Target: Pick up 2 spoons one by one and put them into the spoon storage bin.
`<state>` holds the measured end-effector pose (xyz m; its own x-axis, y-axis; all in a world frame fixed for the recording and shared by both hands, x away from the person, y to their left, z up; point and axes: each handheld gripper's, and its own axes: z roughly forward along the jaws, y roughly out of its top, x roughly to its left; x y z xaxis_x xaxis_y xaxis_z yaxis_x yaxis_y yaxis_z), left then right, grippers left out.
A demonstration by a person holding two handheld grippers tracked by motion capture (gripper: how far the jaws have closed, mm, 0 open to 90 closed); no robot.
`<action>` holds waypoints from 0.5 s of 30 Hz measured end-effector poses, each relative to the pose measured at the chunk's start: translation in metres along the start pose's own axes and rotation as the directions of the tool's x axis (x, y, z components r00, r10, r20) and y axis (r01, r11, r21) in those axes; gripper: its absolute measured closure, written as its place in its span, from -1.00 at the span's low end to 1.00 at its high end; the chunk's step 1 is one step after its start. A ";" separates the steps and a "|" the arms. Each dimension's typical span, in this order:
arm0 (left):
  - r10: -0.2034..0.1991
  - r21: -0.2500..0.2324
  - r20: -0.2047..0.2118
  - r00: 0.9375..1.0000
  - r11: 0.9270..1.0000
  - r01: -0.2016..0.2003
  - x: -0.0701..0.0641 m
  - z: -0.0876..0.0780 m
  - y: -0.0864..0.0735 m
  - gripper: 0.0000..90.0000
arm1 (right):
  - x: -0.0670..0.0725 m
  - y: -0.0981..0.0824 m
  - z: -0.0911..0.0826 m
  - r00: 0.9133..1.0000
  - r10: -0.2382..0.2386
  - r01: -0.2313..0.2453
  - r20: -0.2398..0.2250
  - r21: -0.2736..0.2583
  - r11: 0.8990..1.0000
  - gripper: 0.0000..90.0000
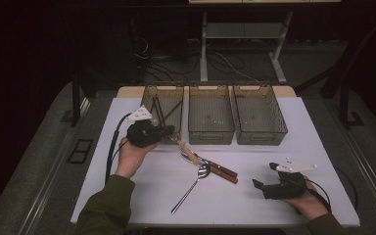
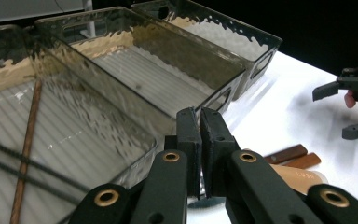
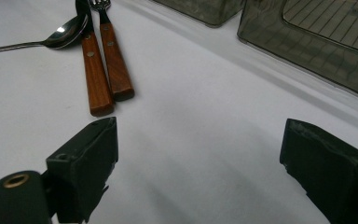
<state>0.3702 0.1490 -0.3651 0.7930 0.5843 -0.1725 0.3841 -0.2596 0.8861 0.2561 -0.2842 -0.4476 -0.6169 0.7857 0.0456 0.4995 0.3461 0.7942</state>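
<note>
Sorting cutlery into bins, by the look of it. White table [image 1: 147, 196] with three smoky translucent plastic bins in a row at the far side. The left bin [image 1: 149, 100] holds a thin brown stick [image 2: 28, 140] and some dark ones, probably chopsticks; the middle bin [image 1: 210, 135] and right bin [image 1: 262, 138] look bare. The left tool [image 2: 199, 114] sits at the near front corner of the left bin with its jaws pressed together, and I can't tell whether anything thin is pinched between them. The right tool [image 3: 200, 130] is low over the table at the near right with its jaws wide apart, holding nothing. The cutlery lies loose mid-table in front of the bins. A pale beige-handled utensil [image 2: 298, 176] is just below the left tool. Two reddish-brown wood-handled pieces [image 3: 102, 70] lie side by side and touching, one of them a fork. A long polished steel spoon [image 1: 191, 188] has its bowl against them. All of it looks light and rigid, not fragile. The bare steel is likely slippery and lies flat on the table, so it will be hard to get under. The best hold is across a handle near the middle: the wooden and beige handles are thicker and offer more grip. For the spoon, pinch the shaft near the neck so it doesn't swing.
</note>
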 end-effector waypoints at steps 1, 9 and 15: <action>-0.002 -0.004 0.002 1.000 1.000 0.002 0.000 0.002 0.002 0.93 | 0.000 0.000 0.000 1.000 -0.002 0.002 0.000 -0.002 1.000 -0.74; -0.010 -0.020 0.017 1.000 1.000 0.010 0.000 0.021 0.017 0.93 | -0.001 0.000 -0.001 1.000 -0.003 0.003 0.003 -0.008 1.000 -0.74; -0.014 -0.027 0.021 1.000 1.000 0.014 0.001 0.035 0.028 0.93 | -0.001 -0.001 -0.001 1.000 -0.004 0.004 0.001 -0.007 1.000 -0.74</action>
<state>0.3984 0.1154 -0.3552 0.7972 0.5717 -0.1938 0.3825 -0.2301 0.8949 0.2555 -0.2855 -0.4473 -0.6181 0.7850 0.0418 0.4928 0.3456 0.7986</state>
